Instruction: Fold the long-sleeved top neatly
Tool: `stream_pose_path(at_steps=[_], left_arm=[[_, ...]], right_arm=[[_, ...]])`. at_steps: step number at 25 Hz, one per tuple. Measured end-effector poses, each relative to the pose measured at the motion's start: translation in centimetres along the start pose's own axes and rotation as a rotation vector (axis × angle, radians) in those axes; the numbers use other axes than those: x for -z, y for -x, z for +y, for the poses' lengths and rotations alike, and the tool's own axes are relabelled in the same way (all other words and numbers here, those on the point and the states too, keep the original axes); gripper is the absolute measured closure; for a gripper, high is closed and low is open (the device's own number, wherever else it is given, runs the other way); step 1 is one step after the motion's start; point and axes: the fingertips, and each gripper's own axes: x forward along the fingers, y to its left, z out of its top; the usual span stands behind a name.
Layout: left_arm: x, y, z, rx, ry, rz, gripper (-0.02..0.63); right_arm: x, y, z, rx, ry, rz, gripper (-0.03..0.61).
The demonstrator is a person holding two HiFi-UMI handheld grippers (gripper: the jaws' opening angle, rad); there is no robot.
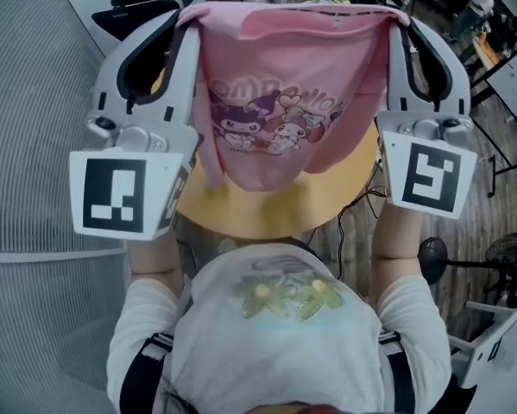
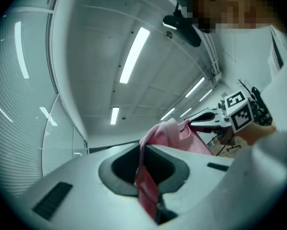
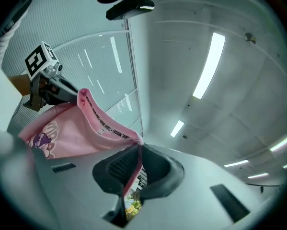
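tabletop point(image 1: 267, 216) yellow under the pink top point(image 1: 284, 67); wood floor point(image 1: 500, 222) beyond

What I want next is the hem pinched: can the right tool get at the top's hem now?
Probably not: the right tool is shut on the top at its upper edge, holding it up; the hem hangs below, over the table.

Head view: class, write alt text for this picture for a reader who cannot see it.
A pink top with a cartoon print hangs spread out, the left tongs and the right tongs each shut on one end of its upper edge, over a yellow table. The person, in a white shirt, is seen from above.
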Motion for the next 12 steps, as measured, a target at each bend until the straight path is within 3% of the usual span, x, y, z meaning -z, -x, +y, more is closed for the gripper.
stream_pose_path(at_steps=[4, 10, 12], left_arm=[[9.3, -2.4, -0.4, -0.018, 0.039, 0.217, 0.583], [30.1, -6.5, 0.0, 0.035, 0.143, 0.575, 0.583], [37.6, -7.6, -0.5, 0.051, 0.224, 0.699, 0.583]], right_arm=[[8.7, -2.1, 4.6, -0.09, -0.085, 0.181, 0.538], [25.4, -9.1, 16.3, -0.326, -0.223, 0.433, 0.538], [31.7, -11.4, 20.6, -0.401, -0.277, 0.528, 0.538]])
